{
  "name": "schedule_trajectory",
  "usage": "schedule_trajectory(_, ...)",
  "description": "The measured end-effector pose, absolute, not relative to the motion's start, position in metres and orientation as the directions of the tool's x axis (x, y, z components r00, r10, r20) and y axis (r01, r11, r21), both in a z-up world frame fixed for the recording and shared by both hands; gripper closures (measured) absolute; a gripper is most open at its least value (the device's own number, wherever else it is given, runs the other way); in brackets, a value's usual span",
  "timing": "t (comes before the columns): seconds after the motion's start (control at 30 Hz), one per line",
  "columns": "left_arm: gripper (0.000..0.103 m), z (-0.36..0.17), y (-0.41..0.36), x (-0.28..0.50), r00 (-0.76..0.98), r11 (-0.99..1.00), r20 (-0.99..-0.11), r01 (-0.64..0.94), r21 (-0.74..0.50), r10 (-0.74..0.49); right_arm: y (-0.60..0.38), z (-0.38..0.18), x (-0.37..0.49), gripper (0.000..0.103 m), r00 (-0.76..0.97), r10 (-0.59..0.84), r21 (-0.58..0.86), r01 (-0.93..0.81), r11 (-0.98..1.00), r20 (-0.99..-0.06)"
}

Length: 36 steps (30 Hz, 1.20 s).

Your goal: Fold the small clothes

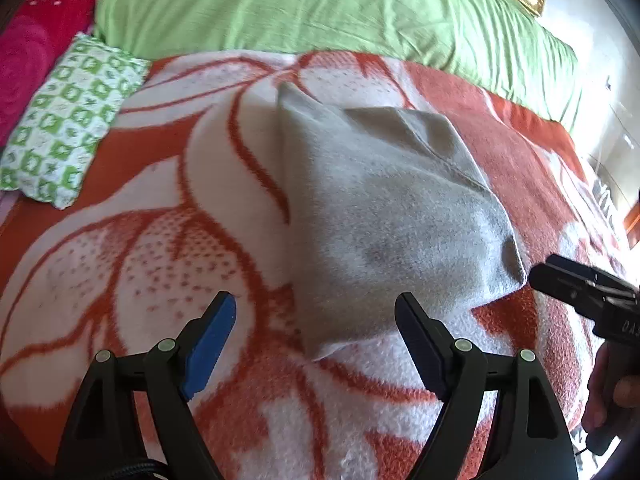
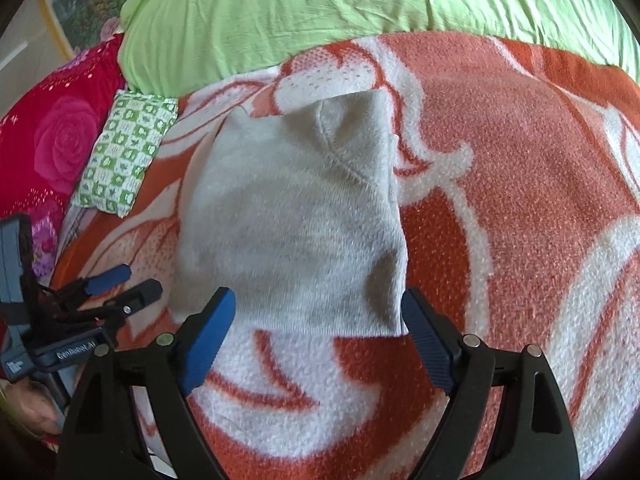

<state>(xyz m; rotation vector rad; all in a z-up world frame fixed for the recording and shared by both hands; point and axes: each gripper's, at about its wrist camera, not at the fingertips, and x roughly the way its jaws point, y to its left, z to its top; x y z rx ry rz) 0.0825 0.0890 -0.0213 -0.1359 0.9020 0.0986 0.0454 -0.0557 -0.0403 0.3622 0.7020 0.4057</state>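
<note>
- grey cloth lies folded on the bed blanket, underside hidden
- left gripper and right gripper fingers both wide, holding nothing
- right gripper's body cut off in the left view

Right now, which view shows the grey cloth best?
The right wrist view: the grey cloth lies nearly centred and whole on the orange-and-white blanket, its stitched seam plain; only the near corners meet the open tongs. The left wrist view shows the grey cloth at a slant, its near edge partly behind a finger.

Open blanket right of cloth
</note>
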Motion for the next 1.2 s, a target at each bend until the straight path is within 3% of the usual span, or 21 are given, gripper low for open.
schedule_trajectory(0.4, 0.017, -0.008, 0.088, 0.055, 0.635, 0.975, -0.767, -0.214, -0.062, 0.091, -0.058, -0.038, 0.007, 0.008, 0.743, 0.465, 0.414, -0.275, 0.868, -0.481)
schedule_trajectory(0.6, 0.015, -0.006, 0.084, 0.054, 0.627, 0.986, -0.777, -0.158, -0.057, 0.055, -0.054, -0.034, -0.012, 0.007, 0.748, 0.48, 0.406, -0.304, 0.862, -0.459)
schedule_trajectory(0.7, 0.008, -0.003, 0.083, 0.058, 0.591, 0.991, -0.806, -0.127, -0.043, 0.04, -0.055, -0.023, -0.021, 0.006, 0.769, 0.462, 0.367, -0.315, 0.875, -0.442)
schedule_trajectory(0.77, 0.008, -0.002, 0.083, 0.058, 0.596, 0.991, -0.801, -0.134, -0.03, 0.057, -0.054, -0.02, -0.022, 0.0, 0.78, 0.455, 0.348, -0.323, 0.88, -0.429)
schedule_trajectory(1.0, 0.008, -0.012, 0.09, 0.065, 0.624, 0.98, -0.765, -0.197, 0.04, 0.157, -0.055, -0.04, -0.005, 0.0, 0.762, 0.43, 0.385, -0.256, 0.887, -0.484)
schedule_trajectory(1.2, 0.007, -0.028, 0.092, 0.074, 0.602, 0.979, -0.782, -0.198, 0.048, 0.16, -0.052, -0.059, 0.008, 0.0, 0.73, 0.422, 0.394, -0.225, 0.891, -0.537)
